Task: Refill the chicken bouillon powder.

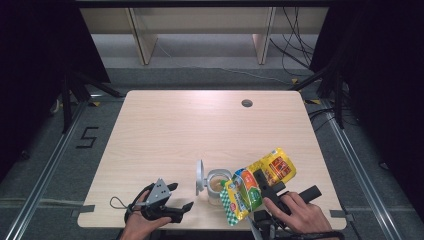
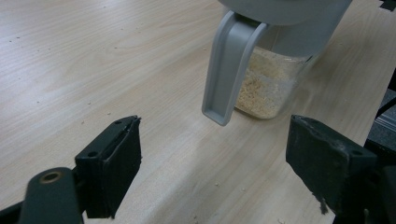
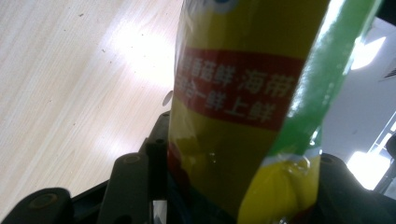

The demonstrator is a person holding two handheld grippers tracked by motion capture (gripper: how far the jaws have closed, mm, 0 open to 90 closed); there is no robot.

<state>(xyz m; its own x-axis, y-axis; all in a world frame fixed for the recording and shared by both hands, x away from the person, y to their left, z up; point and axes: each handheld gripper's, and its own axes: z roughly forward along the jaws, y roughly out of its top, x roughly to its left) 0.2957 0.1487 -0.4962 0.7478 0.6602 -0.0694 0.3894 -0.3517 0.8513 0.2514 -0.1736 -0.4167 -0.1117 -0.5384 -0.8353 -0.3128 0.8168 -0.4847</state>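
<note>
right gripper (image 1: 264,186): clamps bag (image 1: 257,184), tilted over jar (image 1: 218,186) | left gripper (image 1: 172,200): jaws wide, holding nothing, just left of jar | jar: table (image 1: 175,130) front edge, lid (image 1: 199,177) up

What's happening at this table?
A person is working with a hand-held gripper in each hand. The right gripper is clamped on a yellow and green packet, tipped over an open clear jar partly filled with pale granules. The left gripper rests open beside the jar, its flip lid standing up.
</note>
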